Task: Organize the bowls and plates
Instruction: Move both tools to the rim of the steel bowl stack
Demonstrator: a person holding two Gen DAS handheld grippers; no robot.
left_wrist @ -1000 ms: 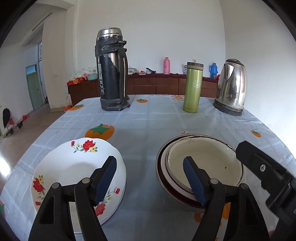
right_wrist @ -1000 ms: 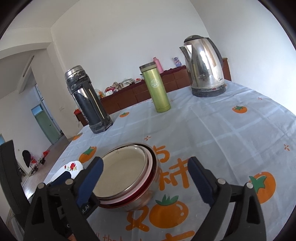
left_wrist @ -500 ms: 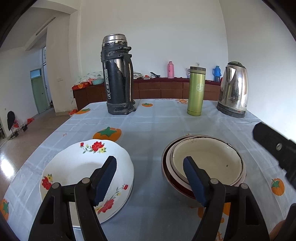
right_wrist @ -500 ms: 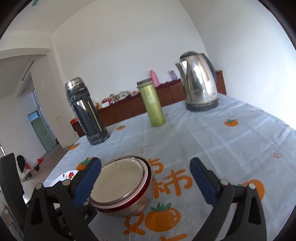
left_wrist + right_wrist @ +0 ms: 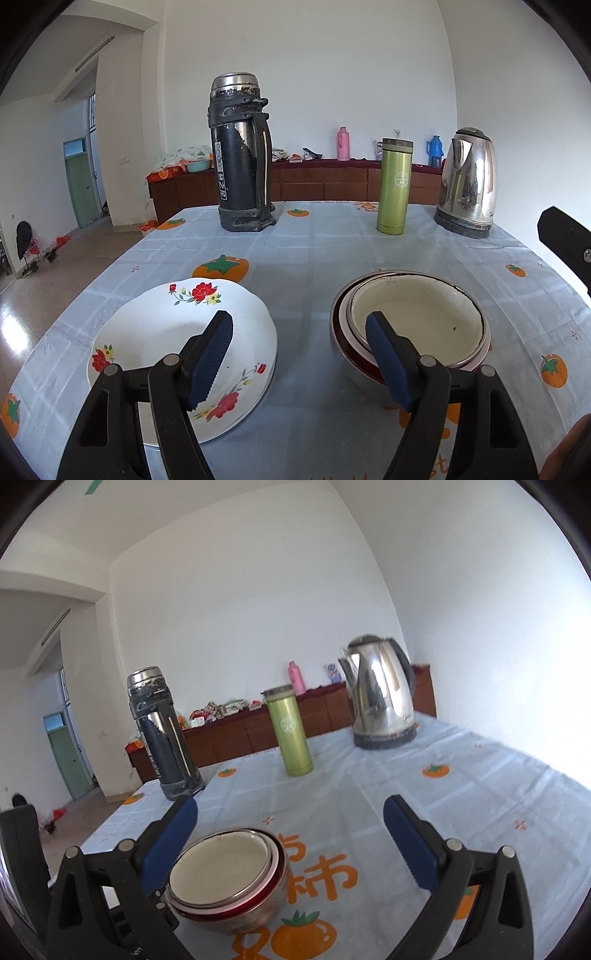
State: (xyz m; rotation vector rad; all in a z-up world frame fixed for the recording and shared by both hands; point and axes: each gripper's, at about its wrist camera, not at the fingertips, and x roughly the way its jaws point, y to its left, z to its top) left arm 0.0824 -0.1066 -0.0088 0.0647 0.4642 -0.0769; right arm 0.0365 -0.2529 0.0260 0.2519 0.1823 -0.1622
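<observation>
A white plate with red flowers (image 5: 155, 332) lies on the tablecloth at the left in the left wrist view. To its right stands a nested stack of bowls (image 5: 417, 317), cream inside, red and metal outside; it also shows in the right wrist view (image 5: 225, 871). My left gripper (image 5: 299, 362) is open and empty, held above the gap between plate and bowls. My right gripper (image 5: 291, 842) is open and empty, above and behind the bowls. Part of the right gripper (image 5: 565, 240) shows at the right edge of the left wrist view.
At the far side of the table stand a tall black flask (image 5: 240, 155), a green tumbler (image 5: 394, 186) and a steel kettle (image 5: 467, 184). They also show in the right wrist view: flask (image 5: 162, 734), tumbler (image 5: 291, 734), kettle (image 5: 380, 694). A wooden sideboard (image 5: 325, 181) stands behind.
Both grippers have pulled back and risen away from the plate and bowls; the view has tilted upward. Both stay open and empty. Plate and bowls have not moved.
</observation>
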